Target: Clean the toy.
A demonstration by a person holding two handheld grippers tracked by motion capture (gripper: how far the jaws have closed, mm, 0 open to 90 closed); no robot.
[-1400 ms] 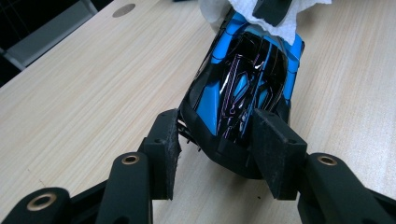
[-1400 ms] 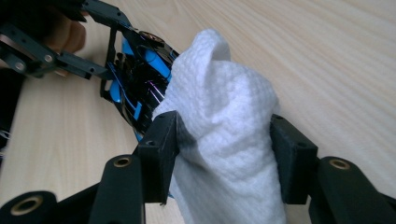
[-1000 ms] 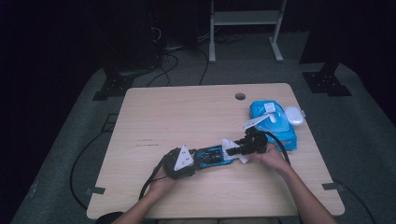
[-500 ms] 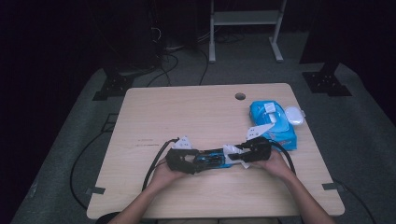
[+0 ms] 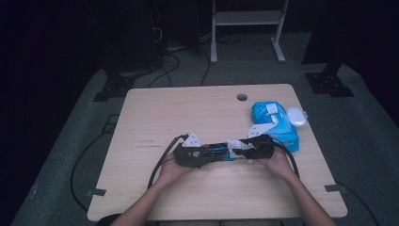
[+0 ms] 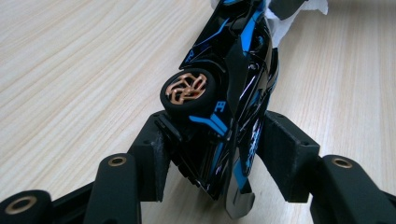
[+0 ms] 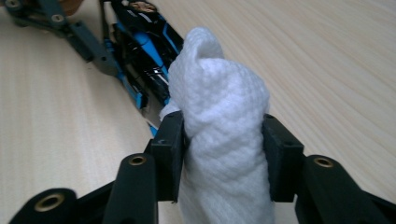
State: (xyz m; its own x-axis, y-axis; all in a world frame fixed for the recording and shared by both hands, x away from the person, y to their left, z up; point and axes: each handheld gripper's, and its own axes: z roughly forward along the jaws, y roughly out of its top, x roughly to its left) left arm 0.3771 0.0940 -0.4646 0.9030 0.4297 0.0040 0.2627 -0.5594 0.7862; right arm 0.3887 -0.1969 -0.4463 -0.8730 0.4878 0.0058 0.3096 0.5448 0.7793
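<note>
A black-and-blue toy car (image 5: 217, 151) with a bronze-spoked wheel lies on its side on the wooden table (image 5: 188, 113), between my two hands. My left gripper (image 5: 207, 153) is shut on one end of the car (image 6: 233, 70); its jaws have just been closing with the car between the pads (image 6: 156, 156). My right gripper (image 5: 239, 146) is shut on a bunched white wipe (image 7: 219, 93). Its jaws have just opened a little, and the wipe is still pressed between them. The wipe (image 5: 235, 143) touches the other end of the car (image 7: 144, 46).
A blue pack of wipes (image 5: 275, 125) lies at the table's right edge with a white round lid (image 5: 296, 117) beside it. There is a cable hole (image 5: 242, 97) near the far edge. Black cables trail off the table from both grippers.
My left gripper has shifted a little to the right, closer to the right gripper, and has let go of and re-closed on the car. The right gripper has hardly moved.
</note>
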